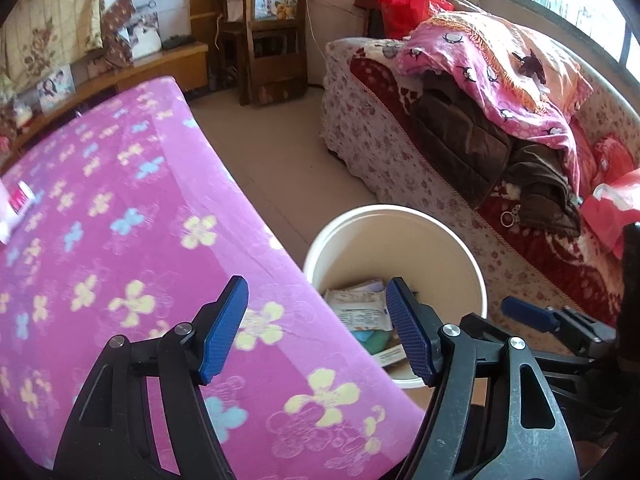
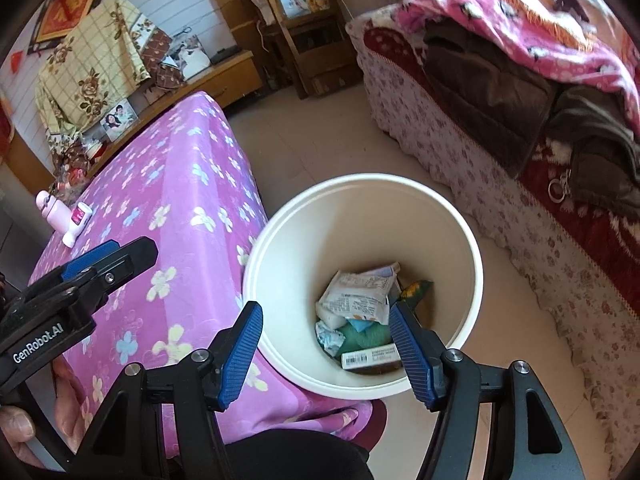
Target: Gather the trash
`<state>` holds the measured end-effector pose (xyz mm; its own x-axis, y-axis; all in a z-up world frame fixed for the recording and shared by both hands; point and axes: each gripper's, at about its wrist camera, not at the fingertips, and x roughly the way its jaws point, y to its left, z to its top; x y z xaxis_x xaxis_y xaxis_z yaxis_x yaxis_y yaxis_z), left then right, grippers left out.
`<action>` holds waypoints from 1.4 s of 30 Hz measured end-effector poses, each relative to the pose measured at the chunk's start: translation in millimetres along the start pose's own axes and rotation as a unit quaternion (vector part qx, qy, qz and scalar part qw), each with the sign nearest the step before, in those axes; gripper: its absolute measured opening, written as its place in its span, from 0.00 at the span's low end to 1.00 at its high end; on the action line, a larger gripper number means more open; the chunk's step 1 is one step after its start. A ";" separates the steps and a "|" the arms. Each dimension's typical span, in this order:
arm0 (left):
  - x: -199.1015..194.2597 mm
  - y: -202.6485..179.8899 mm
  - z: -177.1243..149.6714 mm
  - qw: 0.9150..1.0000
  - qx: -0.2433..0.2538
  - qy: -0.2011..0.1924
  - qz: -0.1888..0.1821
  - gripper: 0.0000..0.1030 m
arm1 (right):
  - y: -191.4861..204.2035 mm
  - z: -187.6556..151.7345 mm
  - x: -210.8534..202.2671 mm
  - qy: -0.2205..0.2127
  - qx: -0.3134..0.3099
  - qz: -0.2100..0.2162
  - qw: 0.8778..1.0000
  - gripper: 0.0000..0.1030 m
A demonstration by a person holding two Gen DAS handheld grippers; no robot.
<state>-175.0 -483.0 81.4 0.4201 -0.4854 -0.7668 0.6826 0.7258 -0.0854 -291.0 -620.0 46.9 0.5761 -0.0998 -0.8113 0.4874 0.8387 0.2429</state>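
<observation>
With both the left gripper (image 1: 318,330) and right gripper (image 2: 326,354) wide open and empty, reaching left could nudge the near white bin (image 2: 474,280) over.

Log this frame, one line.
left gripper: open, empty | right gripper: open, empty, over bin | wrappers in bin

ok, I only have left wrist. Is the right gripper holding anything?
Observer: No. The right gripper is open and empty, above the white bin.
Operator: What's on the table next to that pink-and-white box?
Observer: A pink bottle sits beside the small box near the far end of the table.
Operator: Bin contents?
Observer: A white packet, something green and a barcoded carton.
</observation>
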 end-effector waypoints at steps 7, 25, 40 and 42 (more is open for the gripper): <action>-30.3 8.1 -6.0 0.999 0.007 -0.032 0.014 0.69 | 26.4 -3.0 -28.4 -0.064 -0.035 -0.034 0.997 0.62; -123.8 49.6 -26.2 0.988 -0.009 -0.142 0.055 0.69 | 93.2 -12.2 -105.9 -0.209 -0.076 -0.086 0.971 0.72; -178.6 53.5 -37.2 0.976 0.001 -0.208 0.067 0.69 | 116.9 -20.6 -149.5 -0.261 -0.076 -0.059 0.960 0.72; -182.4 53.6 -37.4 0.975 0.000 -0.212 0.066 0.69 | 118.9 -21.0 -153.0 -0.264 -0.078 -0.062 0.959 0.72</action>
<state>-237.4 -337.3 192.9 0.7142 -0.5450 -0.4392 0.6055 0.7958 -0.0029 -335.0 -493.8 188.7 0.7924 -0.4269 -0.4357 0.4935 0.8685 0.0463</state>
